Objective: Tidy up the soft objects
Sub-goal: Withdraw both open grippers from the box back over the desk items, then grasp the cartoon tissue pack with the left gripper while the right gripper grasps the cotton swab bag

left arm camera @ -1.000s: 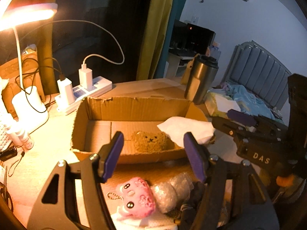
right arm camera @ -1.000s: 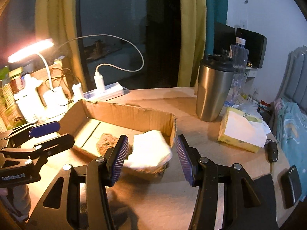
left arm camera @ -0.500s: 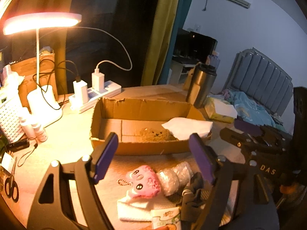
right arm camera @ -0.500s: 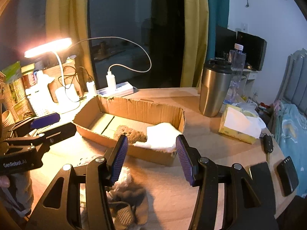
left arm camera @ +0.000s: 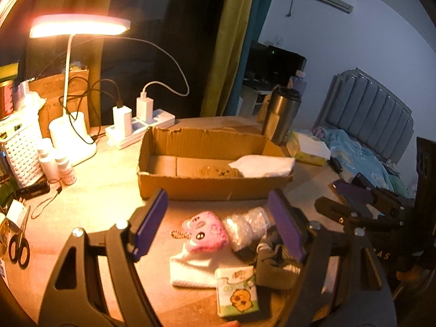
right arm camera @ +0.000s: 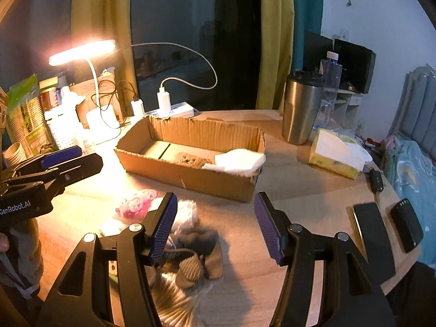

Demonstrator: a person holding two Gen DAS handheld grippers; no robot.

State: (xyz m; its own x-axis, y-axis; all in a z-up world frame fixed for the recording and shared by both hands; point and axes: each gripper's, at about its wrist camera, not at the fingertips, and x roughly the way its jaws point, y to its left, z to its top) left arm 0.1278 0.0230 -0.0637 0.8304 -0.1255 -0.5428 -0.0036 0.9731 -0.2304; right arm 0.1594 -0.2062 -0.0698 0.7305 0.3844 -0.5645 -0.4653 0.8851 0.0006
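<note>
1. Our left gripper (left arm camera: pixel 218 220) hangs wide and empty above the pile; the jaws of our right gripper (right arm camera: pixel 215 224) are opening with nothing between them.
2. The cardboard box (left arm camera: pixel 207 188) already holds a brown bear plush (left arm camera: pixel 220 172) and a white folded cloth (left arm camera: pixel 263 165). Still on the table near its front wall lie the pink plush keychain (left arm camera: pixel 205 231), a bubble-wrap roll (left arm camera: pixel 245 224), a white towel (left arm camera: pixel 190 271), a tissue packet (left arm camera: pixel 237 291) and grey socks (right arm camera: pixel 194 256).
3. We judge the items overlap, so a grab may drag a neighbour along, and the keychain's chain could snag.
4. Both our grippers crowd one pile and might collide.
5. The wooden table (right arm camera: pixel 299 190) carries a steel tumbler (right arm camera: pixel 299 109), tissue box (right arm camera: pixel 333 155) and phone (right arm camera: pixel 370 229); a lit desk lamp (left arm camera: pixel 79 26) glares, and a bed is beyond.
</note>
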